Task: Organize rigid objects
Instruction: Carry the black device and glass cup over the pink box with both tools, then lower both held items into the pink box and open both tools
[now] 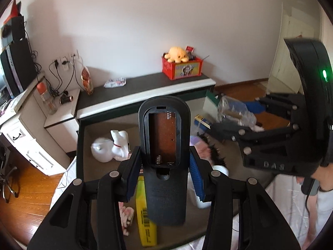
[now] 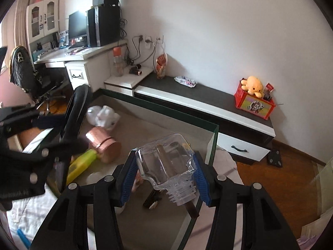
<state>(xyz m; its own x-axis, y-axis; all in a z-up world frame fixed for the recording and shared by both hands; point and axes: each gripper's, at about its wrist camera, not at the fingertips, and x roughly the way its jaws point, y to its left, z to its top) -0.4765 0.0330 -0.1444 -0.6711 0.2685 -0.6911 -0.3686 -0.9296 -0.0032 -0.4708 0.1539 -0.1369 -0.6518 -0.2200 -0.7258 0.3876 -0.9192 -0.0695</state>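
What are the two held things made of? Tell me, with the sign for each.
Remote control in the left tongs: looks like black matte plastic. Its battery cover is off, and metal springs show in the open bay.

Bottle in the right tongs: clear and glossy, with moulded threads at the neck. The tabletop shows through its walls. Hard plastic or glass; the look leaves that open.

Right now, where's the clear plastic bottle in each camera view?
Left wrist view: right of centre, the clear plastic bottle is held in the right claw.
Right wrist view: centre, the bottle sits clamped between the blue pads, neck toward the camera.
Shared landmark: the red box on the low cabinet.
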